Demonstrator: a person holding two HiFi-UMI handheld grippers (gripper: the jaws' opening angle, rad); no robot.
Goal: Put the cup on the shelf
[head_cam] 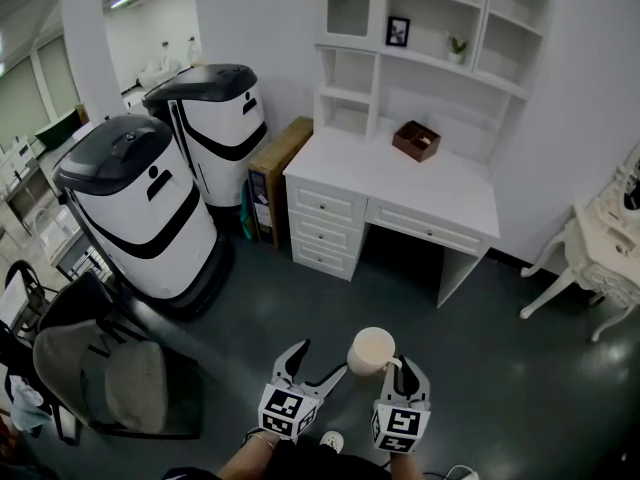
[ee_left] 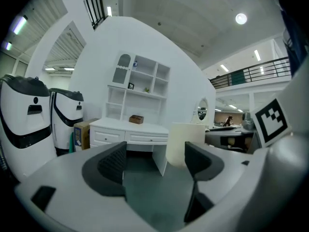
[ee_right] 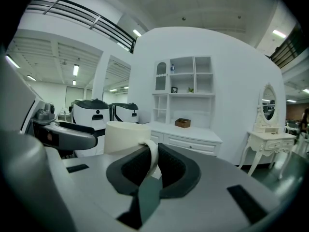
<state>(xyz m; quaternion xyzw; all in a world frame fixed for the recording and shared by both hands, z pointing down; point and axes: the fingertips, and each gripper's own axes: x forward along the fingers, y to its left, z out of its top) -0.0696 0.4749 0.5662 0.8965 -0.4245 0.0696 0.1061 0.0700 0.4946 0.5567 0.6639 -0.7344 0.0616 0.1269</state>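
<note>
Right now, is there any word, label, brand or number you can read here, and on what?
No readable text anywhere.
Marker cubes: black-and-white square patterns, no words.
Cardboard box: marks on its end, too small to read.
Framed picture: too small to tell whether it bears any text.

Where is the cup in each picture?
Head view: the cup is low in the middle, just above the right gripper.
Left gripper view: the cup is right of centre, partly behind the right-hand jaw.
Right gripper view: the cup is left of centre, its handle pinched between the jaws.
Shared landmark: the brown box on the white desk shows in all three views.
</note>
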